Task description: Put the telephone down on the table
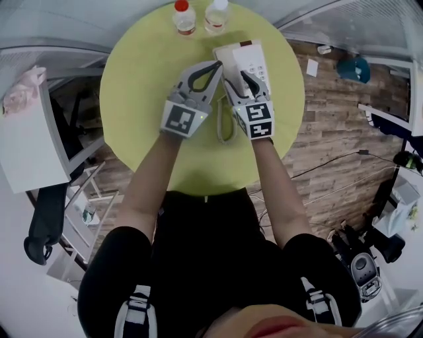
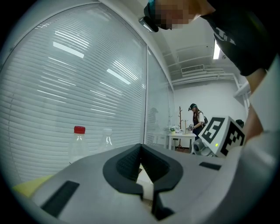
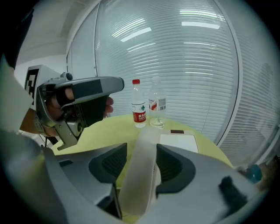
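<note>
A white telephone [image 1: 256, 58] lies on the round yellow-green table [image 1: 145, 86], its coiled cord [image 1: 223, 125] looping toward me. My right gripper [image 1: 243, 78] stands over the phone's near end. In the right gripper view the white handset [image 3: 142, 175] runs between the pads of my right gripper [image 3: 142, 157], with a slit of table showing beside the left pad, so the jaws are open around it. The phone base [image 3: 178, 142] lies beyond. My left gripper [image 1: 215, 66] has its tips together at the phone's left corner; its tips [image 2: 140, 151] meet with nothing between them.
Two clear bottles stand at the table's far edge, one red-capped [image 1: 184, 16] and one white-capped [image 1: 217, 14], just beyond the phone. Wooden floor, cables and a white cabinet [image 1: 26, 145] surround the table. A person [image 2: 195, 118] stands far off in the left gripper view.
</note>
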`<state>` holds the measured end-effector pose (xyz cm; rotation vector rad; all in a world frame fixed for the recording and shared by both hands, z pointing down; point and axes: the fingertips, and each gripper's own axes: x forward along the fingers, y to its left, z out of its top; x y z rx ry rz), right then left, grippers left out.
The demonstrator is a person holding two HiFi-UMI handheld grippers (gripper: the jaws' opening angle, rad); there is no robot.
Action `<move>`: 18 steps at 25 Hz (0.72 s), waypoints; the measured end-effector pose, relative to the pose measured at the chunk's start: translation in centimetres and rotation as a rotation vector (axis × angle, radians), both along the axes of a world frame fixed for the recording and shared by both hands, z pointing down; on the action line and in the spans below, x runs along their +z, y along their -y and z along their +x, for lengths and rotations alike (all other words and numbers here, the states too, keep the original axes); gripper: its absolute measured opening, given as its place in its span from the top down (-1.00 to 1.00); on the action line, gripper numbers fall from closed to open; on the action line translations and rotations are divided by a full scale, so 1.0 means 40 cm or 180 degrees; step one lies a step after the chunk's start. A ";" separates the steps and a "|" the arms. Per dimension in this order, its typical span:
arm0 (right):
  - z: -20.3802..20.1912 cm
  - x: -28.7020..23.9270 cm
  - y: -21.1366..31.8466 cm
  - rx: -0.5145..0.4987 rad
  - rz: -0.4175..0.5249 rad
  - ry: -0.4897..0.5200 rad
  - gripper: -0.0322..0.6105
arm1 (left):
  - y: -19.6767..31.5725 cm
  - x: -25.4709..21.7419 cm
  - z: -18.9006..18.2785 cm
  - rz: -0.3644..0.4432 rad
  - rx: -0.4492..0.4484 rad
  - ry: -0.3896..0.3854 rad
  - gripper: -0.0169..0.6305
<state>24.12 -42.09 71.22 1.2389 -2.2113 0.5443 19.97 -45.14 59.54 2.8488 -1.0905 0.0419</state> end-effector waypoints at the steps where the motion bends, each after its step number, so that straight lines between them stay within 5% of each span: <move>1: -0.002 0.010 0.000 -0.0004 -0.0029 -0.0028 0.23 | 0.003 0.004 -0.001 0.0011 -0.0005 0.0003 0.91; 18: -0.018 0.139 0.005 0.0178 -0.0235 -0.0398 0.11 | -0.001 0.068 -0.023 -0.0110 -0.0129 -0.0105 0.91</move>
